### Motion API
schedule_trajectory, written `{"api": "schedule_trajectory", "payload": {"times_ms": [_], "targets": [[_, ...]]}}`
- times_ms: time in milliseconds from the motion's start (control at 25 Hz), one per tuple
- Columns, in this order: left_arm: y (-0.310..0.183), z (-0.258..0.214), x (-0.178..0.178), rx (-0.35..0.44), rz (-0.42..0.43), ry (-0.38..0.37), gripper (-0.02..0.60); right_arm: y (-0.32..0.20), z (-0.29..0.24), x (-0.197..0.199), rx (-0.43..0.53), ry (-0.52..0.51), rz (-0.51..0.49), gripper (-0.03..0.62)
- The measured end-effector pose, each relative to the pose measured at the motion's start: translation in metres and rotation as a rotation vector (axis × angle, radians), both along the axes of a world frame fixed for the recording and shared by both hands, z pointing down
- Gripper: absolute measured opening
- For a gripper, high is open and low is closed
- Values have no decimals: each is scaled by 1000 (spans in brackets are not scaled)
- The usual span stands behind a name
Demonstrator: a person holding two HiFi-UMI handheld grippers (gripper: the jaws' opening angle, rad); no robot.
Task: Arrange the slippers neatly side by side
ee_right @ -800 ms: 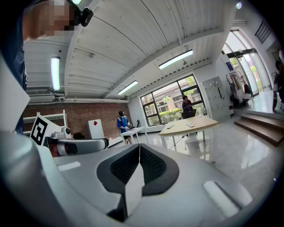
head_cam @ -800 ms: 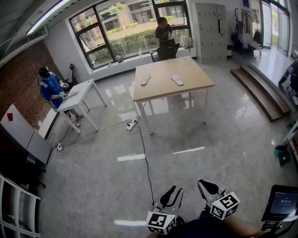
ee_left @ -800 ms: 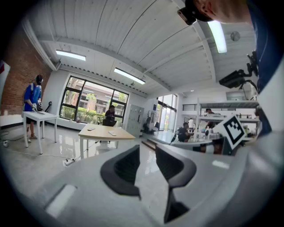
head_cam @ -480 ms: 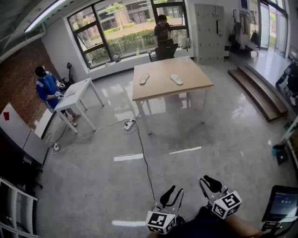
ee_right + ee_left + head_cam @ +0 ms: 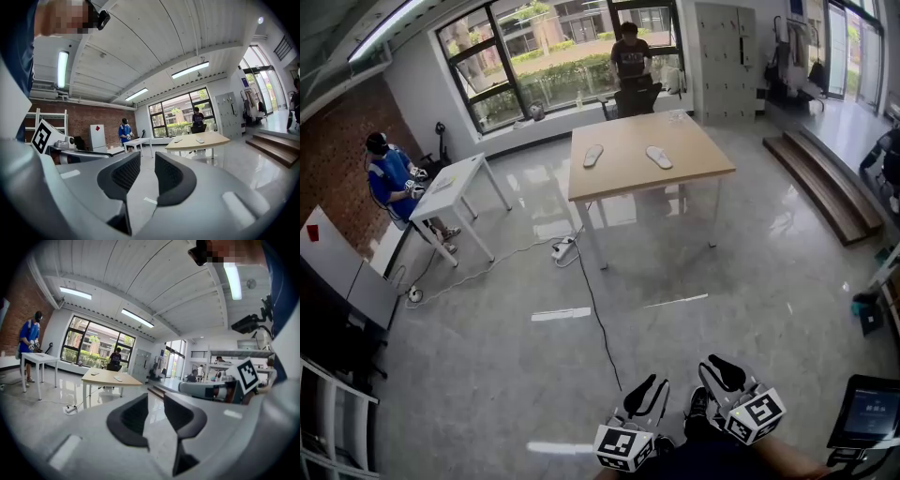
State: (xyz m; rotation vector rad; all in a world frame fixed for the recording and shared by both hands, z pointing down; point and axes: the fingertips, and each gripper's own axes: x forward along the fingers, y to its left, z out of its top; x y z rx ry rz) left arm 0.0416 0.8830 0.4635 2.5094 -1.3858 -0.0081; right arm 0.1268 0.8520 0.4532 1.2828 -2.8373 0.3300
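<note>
Slippers (image 5: 658, 157) apart on table (image 5: 698, 155); cable (image 5: 598, 323) across floor (image 5: 478, 375).

we take this for an open lab or test workspace, not a home: a wide polished grey floor (image 5: 694, 272), one brick wall (image 5: 337, 159), tall dark-framed windows (image 5: 544, 56), long strip lights (image 5: 190, 69) on a white ceiling. a plain wooden bench (image 5: 628, 173) stands mid-room, and a person in blue (image 5: 389, 178) is at a white bench (image 5: 455, 187) by the wall. grey lockers (image 5: 724, 61) line the far side, and a cable (image 5: 592, 314) runs across the floor to a power strip (image 5: 563, 249).
</note>
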Motion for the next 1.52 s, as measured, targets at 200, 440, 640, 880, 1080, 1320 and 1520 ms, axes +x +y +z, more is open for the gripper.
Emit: {"api": "schedule_trajectory", "payload": {"times_ms": [200,440,640,880,1080,1320,1520], "targets": [[-28,-5,6,22,0,-14,41,-28,1,-2,2,-18,-38,60],[-76,-2,17,19,-26,-29,102,-74,4,11,4,-18,-44,115],[-113,-7,34,14,-26,-29,92,-110,1,28,-6,-28,-45,68],[-155,-6,58,7,-26,-44,120,-150,4,51,-23,-42,-49,107],[-186,-12,75,16,-30,-44,120,-182,-1,69,-14,-51,-57,106],[-207,-15,87,20,-52,-38,118,-205,-2,83,-24,-71,-78,92],[-220,-11,88,12,-73,-42,117,-219,2,86,-23,-61,-84,94]]}}
